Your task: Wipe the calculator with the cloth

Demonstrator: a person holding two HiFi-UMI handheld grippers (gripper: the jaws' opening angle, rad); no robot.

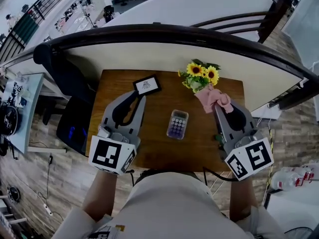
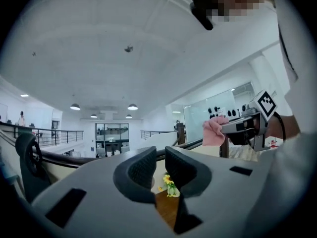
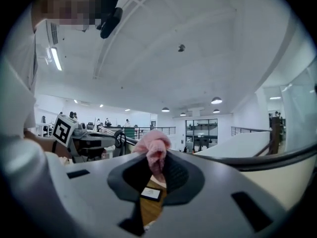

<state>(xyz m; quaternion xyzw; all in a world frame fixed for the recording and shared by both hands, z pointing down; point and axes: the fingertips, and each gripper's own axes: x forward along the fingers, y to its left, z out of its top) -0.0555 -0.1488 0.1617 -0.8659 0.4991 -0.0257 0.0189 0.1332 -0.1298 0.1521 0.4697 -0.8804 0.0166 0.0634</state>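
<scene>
The person holds both tools above the surface (image 1: 159, 151), one in each hand, and both point away from the body and about level. The forearms come in from the near edge, and the marker cubes face the person. The left tool (image 1: 133, 97) hangs over the left part of the surface. Its jaws stand close together with only a narrow gap, and nothing is between them. The right tool (image 1: 220, 107) hangs over the right edge. Its jaws are clamped on the cloth (image 1: 214, 97), which is pink and crumpled and sticks out beyond the tips as a soft bunch.

The calculator (image 1: 178, 124) lies flat near the middle of the surface, between the two tools and not touched by either. It is light in colour with rows of purple keys, its screen is at the far end, and it is turned a little askew to the edges. Flowers (image 1: 199, 76) stand at the far edge, toward the right corner. A small dark card (image 1: 147, 85) lies near the far edge, to the left of the middle.
</scene>
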